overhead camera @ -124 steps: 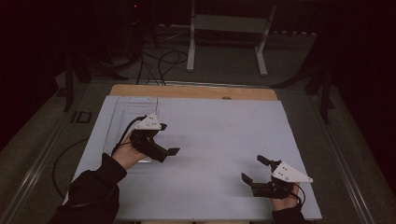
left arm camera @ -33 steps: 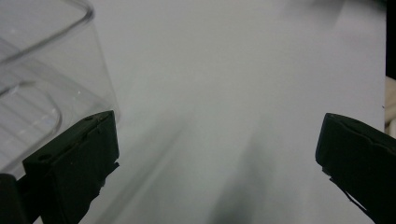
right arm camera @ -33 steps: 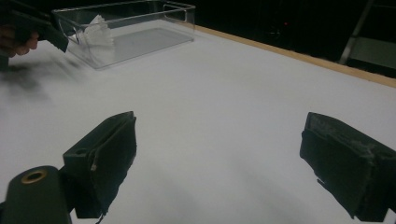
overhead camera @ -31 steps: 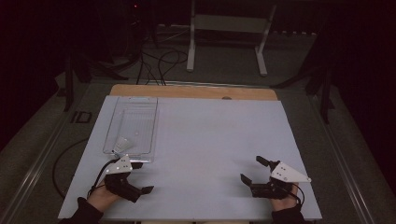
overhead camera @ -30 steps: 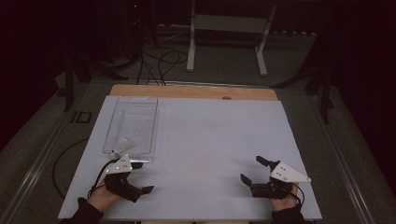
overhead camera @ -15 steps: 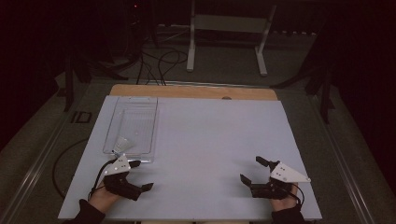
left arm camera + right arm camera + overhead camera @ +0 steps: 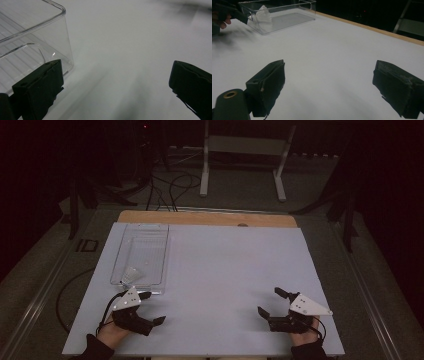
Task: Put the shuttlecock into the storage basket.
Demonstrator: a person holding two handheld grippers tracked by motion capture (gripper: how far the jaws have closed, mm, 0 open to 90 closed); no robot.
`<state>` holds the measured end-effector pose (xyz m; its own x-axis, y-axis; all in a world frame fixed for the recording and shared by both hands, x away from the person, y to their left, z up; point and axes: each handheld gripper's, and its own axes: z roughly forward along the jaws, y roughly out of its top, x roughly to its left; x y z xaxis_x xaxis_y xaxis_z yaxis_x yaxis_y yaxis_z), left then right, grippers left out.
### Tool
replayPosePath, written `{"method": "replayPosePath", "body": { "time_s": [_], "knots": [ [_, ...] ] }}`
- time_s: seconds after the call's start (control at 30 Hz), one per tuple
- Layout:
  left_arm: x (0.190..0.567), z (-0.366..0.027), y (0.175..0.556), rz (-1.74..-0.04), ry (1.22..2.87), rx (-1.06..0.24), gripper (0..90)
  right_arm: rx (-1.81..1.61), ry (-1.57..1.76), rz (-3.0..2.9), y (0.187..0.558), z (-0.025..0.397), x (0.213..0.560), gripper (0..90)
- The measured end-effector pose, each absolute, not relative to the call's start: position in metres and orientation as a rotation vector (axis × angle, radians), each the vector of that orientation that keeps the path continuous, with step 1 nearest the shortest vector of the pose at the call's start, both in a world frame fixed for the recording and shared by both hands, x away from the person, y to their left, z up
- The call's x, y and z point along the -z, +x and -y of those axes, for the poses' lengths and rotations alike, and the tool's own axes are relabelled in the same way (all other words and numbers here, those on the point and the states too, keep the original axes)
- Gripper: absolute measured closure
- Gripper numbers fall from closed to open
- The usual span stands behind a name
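The left gripper (image 7: pixel 147 309) rests at the table's (image 7: pixel 235 270) near edge with its jaws spread wide and empty. Just ahead of it lies the clear tray (image 7: pixel 161 254), long axis running away from the person, with a small white crumpled piece (image 7: pixel 131 276) at its near end. The right gripper (image 7: pixel 269 302), jaws equally wide and holding nothing, sits well apart to the right, so the left one is nearer. What the white piece is cannot be made out.

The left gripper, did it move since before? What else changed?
The left gripper drew back from over the clear tray to the table's near edge, jaws open and empty. The right gripper, the tray and the white piece inside it stayed put.
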<state>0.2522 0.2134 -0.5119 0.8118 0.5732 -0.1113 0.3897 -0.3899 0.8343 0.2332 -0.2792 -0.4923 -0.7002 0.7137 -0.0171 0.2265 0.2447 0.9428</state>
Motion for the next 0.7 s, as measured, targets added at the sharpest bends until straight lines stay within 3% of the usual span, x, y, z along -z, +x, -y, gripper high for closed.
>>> {"method": "replayPosePath", "body": {
  "time_s": [0.7],
  "knots": [
    [0.5117, -0.2110, 0.2511, -0.698, 2.002, -0.241, 0.0, -1.446, 0.861, -2.082, 0.2333, 0.2787, 0.4929, 10.9]
  ]
}}
